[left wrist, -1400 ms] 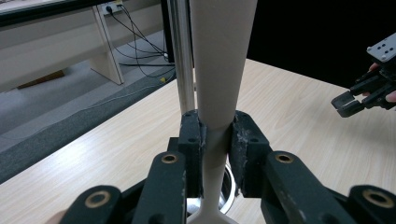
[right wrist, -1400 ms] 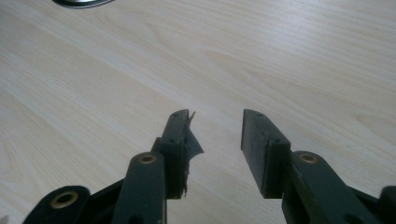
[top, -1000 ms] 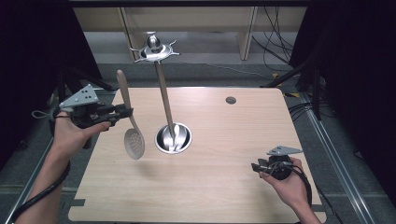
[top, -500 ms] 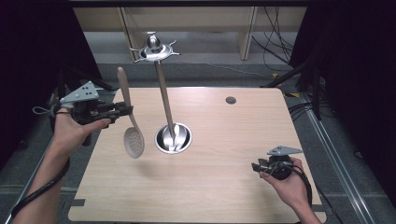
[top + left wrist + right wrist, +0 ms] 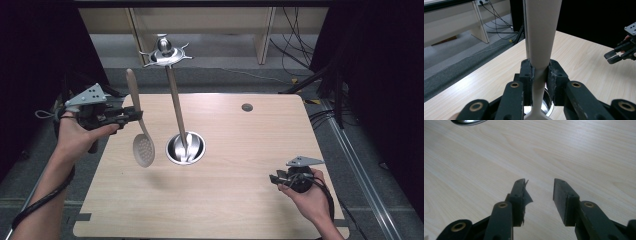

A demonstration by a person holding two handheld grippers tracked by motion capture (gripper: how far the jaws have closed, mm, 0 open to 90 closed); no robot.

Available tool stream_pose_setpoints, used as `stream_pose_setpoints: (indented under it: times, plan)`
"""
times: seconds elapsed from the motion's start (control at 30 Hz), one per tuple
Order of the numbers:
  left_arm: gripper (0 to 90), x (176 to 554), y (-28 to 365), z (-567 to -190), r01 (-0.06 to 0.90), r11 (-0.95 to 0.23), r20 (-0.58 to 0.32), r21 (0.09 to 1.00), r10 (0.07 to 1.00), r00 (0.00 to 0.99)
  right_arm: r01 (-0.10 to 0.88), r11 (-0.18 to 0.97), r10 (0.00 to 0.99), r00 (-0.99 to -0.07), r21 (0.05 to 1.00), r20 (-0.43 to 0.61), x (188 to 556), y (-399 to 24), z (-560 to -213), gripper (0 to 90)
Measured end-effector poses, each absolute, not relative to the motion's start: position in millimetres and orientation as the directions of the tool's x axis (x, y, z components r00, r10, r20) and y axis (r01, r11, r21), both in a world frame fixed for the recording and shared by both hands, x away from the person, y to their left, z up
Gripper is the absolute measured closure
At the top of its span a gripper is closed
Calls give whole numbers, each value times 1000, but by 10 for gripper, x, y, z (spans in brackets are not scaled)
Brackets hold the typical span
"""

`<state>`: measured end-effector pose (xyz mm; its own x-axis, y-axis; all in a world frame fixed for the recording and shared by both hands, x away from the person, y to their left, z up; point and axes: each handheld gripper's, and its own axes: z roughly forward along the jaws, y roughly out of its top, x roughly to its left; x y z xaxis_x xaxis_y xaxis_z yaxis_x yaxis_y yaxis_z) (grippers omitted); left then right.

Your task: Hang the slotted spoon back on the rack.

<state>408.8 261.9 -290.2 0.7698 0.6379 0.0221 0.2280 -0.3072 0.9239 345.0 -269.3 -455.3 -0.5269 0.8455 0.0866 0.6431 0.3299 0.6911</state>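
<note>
The left gripper (image 5: 131, 116) is clamped on the handle of a pale beige plastic slotted spoon (image 5: 139, 127), and against the pictures from a second ago it has hardly moved: the spoon hangs at about the same height and tilt, so the carry looks paused rather than advancing toward the stand. In the left gripper view its two black jaws press either side of the narrow neck of the handle (image 5: 539, 75), with the wider shaft rising out of the top of the picture. The spoon is held clear of the light wooden desk (image 5: 240, 210), bowl down and perforated, handle tip leaning up and away, just left of the tall metal utensil stand (image 5: 176, 107), whose round steel base (image 5: 185, 148) sits mid-desk and whose hooked crown (image 5: 165, 54) stands above. My guess is that hanging it on a hook comes next. The right gripper (image 5: 278, 178) rests low near the desk's right front, jaws apart and empty (image 5: 539, 192).
</note>
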Motion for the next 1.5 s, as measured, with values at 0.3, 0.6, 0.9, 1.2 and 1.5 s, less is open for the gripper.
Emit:
stream_pose_setpoints:
  times: [0.3,0.6,0.9,1.2,1.5]
  plan:
    - [751,4115,2619,-2891,233,-307,17,923,637,771,645,327,846,-526,691,90,3449,-2689,-4554,626]
    - [751,4151,2613,-2872,236,-311,14,921,631,776,644,327,846,-525,692,89,3448,-2689,-4552,626]
    - [751,4183,2614,-2868,248,-312,4,917,629,777,644,327,846,-525,692,89,3447,-2688,-4552,626]
    - [751,4226,2616,-2867,259,-319,0,912,630,776,656,315,853,-513,686,99,3430,-2678,-4543,626]
    - [751,4244,2573,-2839,255,-325,1,911,619,786,643,329,848,-524,692,84,3434,-2686,-4549,626]
